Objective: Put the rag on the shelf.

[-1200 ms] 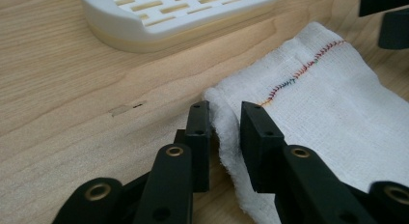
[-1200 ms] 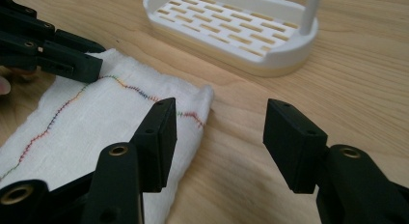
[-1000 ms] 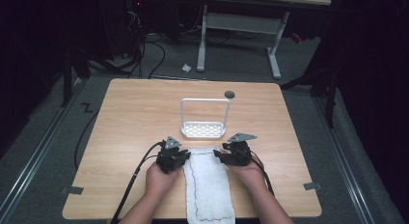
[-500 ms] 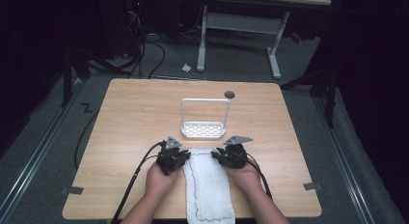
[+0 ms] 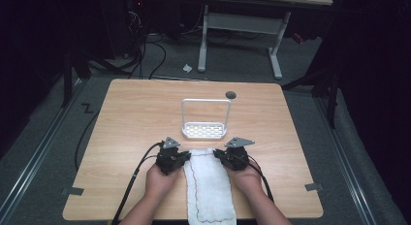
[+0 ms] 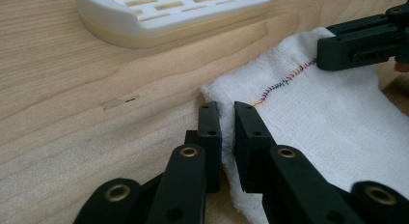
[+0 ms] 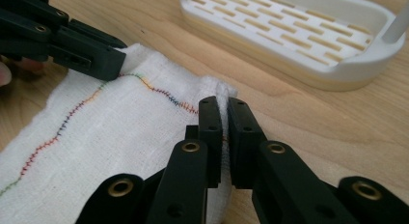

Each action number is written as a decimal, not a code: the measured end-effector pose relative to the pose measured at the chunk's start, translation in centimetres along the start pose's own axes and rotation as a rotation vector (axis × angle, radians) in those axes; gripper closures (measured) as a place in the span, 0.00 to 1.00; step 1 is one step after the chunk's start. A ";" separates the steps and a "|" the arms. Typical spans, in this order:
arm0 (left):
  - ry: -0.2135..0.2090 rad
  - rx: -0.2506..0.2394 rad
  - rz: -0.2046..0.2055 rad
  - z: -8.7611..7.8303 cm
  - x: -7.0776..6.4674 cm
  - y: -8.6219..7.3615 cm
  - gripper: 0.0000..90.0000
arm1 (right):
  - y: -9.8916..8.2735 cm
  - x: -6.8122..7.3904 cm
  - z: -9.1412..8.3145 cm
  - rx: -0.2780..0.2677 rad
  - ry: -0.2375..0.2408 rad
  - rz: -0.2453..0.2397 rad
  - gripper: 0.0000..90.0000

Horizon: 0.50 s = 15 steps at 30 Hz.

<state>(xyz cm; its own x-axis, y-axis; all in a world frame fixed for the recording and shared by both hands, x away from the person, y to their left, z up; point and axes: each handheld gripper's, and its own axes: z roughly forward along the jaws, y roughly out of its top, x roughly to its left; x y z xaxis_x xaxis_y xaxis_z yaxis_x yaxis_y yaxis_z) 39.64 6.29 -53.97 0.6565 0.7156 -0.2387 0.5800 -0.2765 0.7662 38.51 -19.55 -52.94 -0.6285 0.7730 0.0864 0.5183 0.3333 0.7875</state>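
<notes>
- A light wooden table (image 5: 135,118) with rounded corners stands in the middle of a dim room.
- The floor (image 5: 53,113) is grey carpet and grows dark toward the edges.
- Metal rails (image 5: 34,157) run along the floor on both sides of the table.
- Behind the table stands a desk with a white frame (image 5: 242,26) and a pale wooden top.
- Black cables (image 5: 145,45) lie tangled on the floor at the far left.
- A small scrap of white paper (image 5: 187,68) lies on the carpet.
- Grey tape tabs (image 5: 71,190) mark the table's near corners.
</notes>
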 end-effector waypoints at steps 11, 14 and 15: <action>-0.024 -0.153 -0.025 -2.3 -0.6 0.4 0.93 | 1.1 1.5 -2.4 -0.127 -0.037 -0.059 0.96; -0.017 -0.221 -0.003 -3.7 -1.3 1.4 0.93 | 1.9 1.9 -3.8 -0.193 -0.048 -0.058 0.96; -0.016 -0.243 0.008 -4.3 -1.6 1.9 0.93 | 2.3 2.0 -4.3 -0.214 -0.048 -0.055 0.96</action>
<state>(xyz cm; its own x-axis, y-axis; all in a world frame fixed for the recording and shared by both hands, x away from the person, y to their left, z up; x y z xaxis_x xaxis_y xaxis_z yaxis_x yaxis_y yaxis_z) 37.65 7.37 -49.61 0.6693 0.7033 -0.2398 0.4428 -0.1183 0.8888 35.90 -19.58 -48.32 -0.6215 0.7833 0.0143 0.3459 0.2580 0.9021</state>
